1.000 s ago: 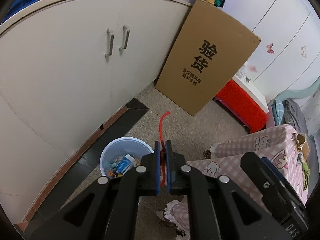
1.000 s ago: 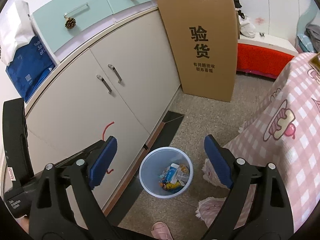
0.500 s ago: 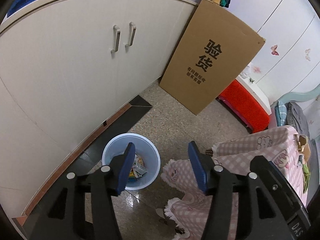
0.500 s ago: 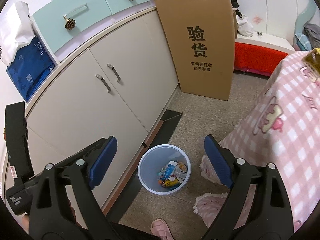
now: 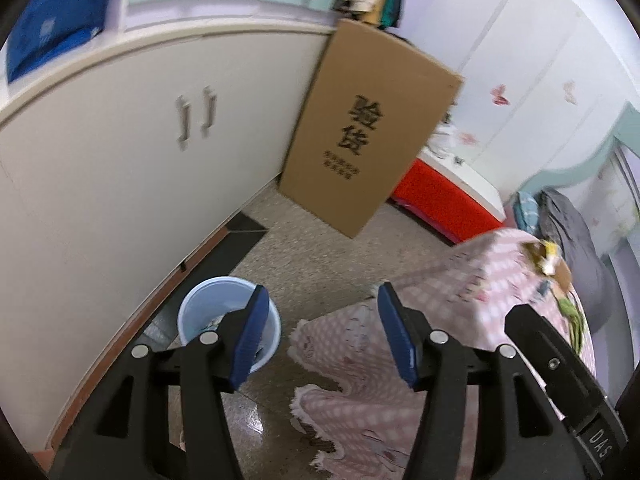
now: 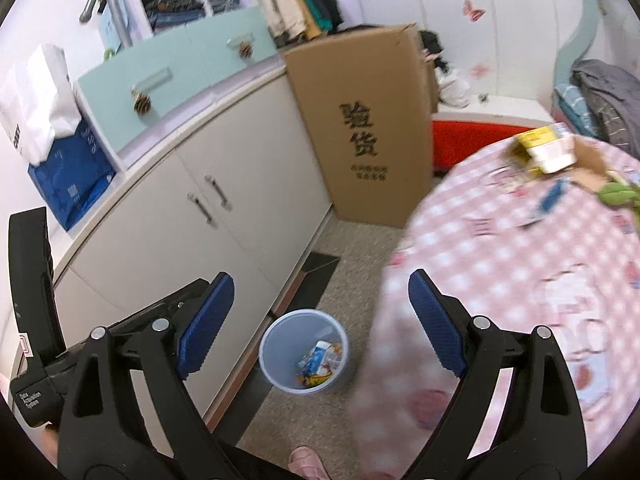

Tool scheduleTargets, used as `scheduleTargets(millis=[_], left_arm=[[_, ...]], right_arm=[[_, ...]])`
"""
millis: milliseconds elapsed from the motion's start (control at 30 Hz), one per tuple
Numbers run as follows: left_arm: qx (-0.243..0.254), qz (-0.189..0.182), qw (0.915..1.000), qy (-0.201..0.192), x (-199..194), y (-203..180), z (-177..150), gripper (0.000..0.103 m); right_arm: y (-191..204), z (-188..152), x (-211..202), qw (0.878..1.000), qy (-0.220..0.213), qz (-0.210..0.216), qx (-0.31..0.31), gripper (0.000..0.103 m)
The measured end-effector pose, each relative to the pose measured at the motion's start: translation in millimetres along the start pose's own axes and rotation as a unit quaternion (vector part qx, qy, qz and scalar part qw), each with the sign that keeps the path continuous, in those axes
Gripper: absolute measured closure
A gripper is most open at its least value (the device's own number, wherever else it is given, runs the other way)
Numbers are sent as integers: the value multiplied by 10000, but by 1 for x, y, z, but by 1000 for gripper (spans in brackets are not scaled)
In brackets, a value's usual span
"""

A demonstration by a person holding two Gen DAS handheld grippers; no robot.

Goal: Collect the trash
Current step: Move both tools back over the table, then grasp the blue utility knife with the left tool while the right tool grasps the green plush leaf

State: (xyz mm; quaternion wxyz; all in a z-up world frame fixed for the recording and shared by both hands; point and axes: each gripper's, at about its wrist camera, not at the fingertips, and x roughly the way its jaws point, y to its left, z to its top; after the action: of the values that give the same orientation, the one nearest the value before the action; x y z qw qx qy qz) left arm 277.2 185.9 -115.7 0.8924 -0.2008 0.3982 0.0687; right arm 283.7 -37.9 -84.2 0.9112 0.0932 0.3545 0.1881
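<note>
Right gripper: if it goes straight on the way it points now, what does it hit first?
Likely the speckled floor beyond the pale blue plastic bin. The open right gripper has nothing nearer between its fingers; depth is unclear.

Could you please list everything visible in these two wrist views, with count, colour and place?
bin: one, pale blue, on the floor by the cabinet, packaging inside.
cabinet: one, cream, two doors with metal handles, along the wall.
drawers: teal fronts, pinecone knobs, above the cabinet.
cardboard box: one, brown, black print, standing against the cabinet's end.
tablecloth: one, pink check, draped over the table.
litter: several pieces, yellow, brown, blue and green, on the tabletop's far side.
red bench: one, white top, behind the box.
slipper: one, pink, bottom edge.
left gripper: one, black with blue fingers, open, empty.
right gripper: one, black with blue fingers, open, empty.
</note>
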Motion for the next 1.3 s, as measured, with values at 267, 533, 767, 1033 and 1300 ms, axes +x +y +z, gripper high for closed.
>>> scheduleTargets(millis=[267,533,767,1033,1300], left_arm=[[927,-329,9951,60,-6,-104,-22,46],[2097,-551,9759,245,17,-222,-37,43],[2561,-548,9641,443,56,-282,-47,41],[2766,-337,9592,480,98,-311,-42,41],[2880,-280,9561,467,118,-320,-42,69]], right_arm=[[-108,6,-68,9956,-432,-680,480,15],[-208,13,-98,9852,-475,-1401,869,14],[-274,14,-98,9780,-294,-1767,1068,14],[-323,27,-73,9752,-96,-1926,1085,14],[-323,40,-34,9787,288,-1910,697,21]])
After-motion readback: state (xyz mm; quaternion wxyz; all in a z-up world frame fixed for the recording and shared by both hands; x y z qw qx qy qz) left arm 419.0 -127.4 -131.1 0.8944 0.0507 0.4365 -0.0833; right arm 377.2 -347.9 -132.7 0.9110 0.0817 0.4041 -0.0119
